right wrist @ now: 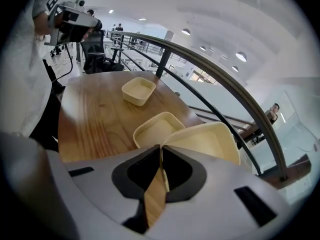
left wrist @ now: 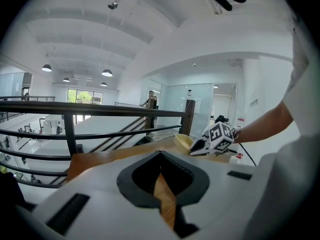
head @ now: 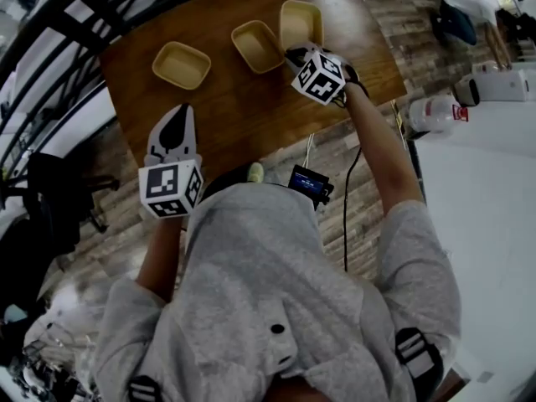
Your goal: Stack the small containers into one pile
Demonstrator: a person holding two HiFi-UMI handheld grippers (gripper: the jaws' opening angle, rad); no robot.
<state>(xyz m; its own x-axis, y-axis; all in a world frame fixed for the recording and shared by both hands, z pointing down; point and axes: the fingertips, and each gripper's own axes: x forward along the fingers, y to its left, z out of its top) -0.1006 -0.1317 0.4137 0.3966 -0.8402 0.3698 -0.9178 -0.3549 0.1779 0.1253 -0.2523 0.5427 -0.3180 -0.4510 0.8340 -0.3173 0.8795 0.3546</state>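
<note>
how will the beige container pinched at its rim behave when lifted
Probably light: the right gripper pinches the beige container by one thin rim. That wall may flex, and the container could tilt, since it is gripped off-centre.

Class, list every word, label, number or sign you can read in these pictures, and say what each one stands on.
No text can be read in any view.
White bottle right of the table: red label, too blurred to read.
Wall sign in the left gripper view: too small to read.
Two marker cubes: black-and-white squares only, no letters.
Three containers: no print visible.
</note>
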